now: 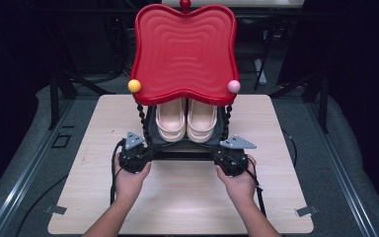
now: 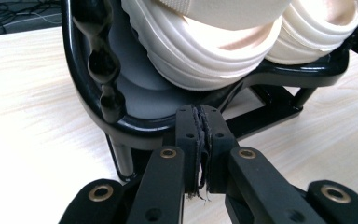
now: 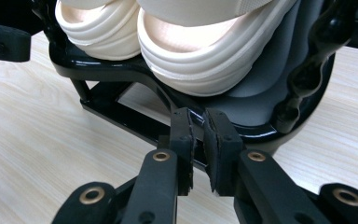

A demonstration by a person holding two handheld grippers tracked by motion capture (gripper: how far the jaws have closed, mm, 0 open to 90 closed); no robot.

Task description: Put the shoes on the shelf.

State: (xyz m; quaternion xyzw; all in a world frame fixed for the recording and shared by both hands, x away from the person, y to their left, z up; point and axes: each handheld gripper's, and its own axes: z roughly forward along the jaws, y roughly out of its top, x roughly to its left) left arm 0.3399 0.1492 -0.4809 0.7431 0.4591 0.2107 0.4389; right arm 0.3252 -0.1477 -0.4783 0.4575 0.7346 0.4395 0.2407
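Observation:
A small rack stands on the wooden table (image 1: 187,197), with a wavy red tray (image 1: 185,49) as its top. Below it, a pair of cream sandals (image 1: 185,121) rests on the black lower shelf (image 2: 135,123). My left gripper (image 1: 149,149) is at the shelf's front left corner. In the left gripper view its tips (image 2: 200,112) touch the shelf rim with the pads almost together; I cannot tell whether any rim is pinched. My right gripper (image 1: 223,149) is at the front right corner. There its jaws (image 3: 196,115) stand slightly apart, astride the glossy rim (image 3: 256,133) below a sandal (image 3: 191,51).
A yellow ball (image 1: 134,85) and a pink ball (image 1: 234,86) cap the red tray's front corners, on beaded black posts. The rack stands at the table's far middle. Bare wood lies to both sides and in front. Dark floor and metal rails surround the table.

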